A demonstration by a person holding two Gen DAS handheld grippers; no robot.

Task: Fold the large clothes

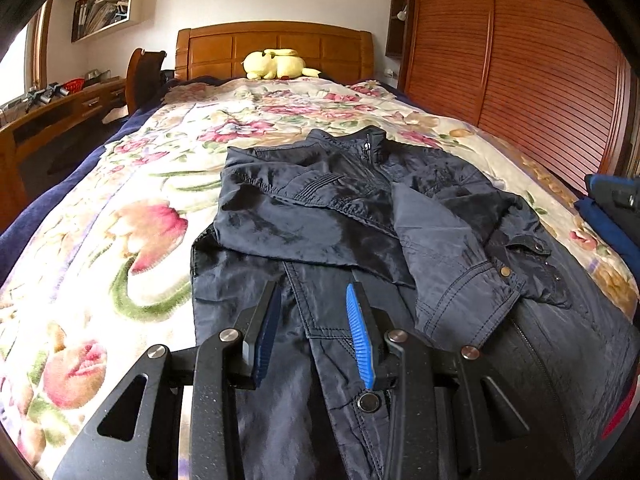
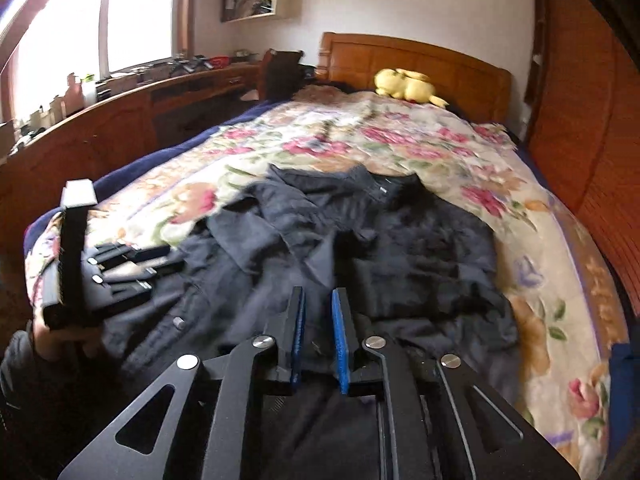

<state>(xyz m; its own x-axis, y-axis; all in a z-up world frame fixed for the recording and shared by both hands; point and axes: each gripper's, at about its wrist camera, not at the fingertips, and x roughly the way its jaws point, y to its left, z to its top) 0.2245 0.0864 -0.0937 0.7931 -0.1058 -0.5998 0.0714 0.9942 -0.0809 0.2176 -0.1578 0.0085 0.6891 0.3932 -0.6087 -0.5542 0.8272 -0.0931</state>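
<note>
A dark navy jacket [image 1: 360, 216] lies flat on the floral bedspread [image 1: 120, 208], collar toward the headboard, both sleeves folded across its front. My left gripper [image 1: 314, 292] is open and empty, hovering over the jacket's lower front near the hem. In the right wrist view the jacket [image 2: 400, 248] fills the middle of the bed. My right gripper [image 2: 319, 300] is open with a narrow gap, empty, over the jacket's lower part. The left gripper [image 2: 120, 268] shows at the left there, over the jacket's left edge.
A yellow plush toy [image 1: 276, 65] lies by the wooden headboard [image 1: 276, 46]. A wooden slatted wardrobe [image 1: 520, 60] runs along the bed's right side. A desk [image 2: 120, 116] with clutter stands to the left under the window. Dark blue items [image 1: 612, 208] lie at the bed's right edge.
</note>
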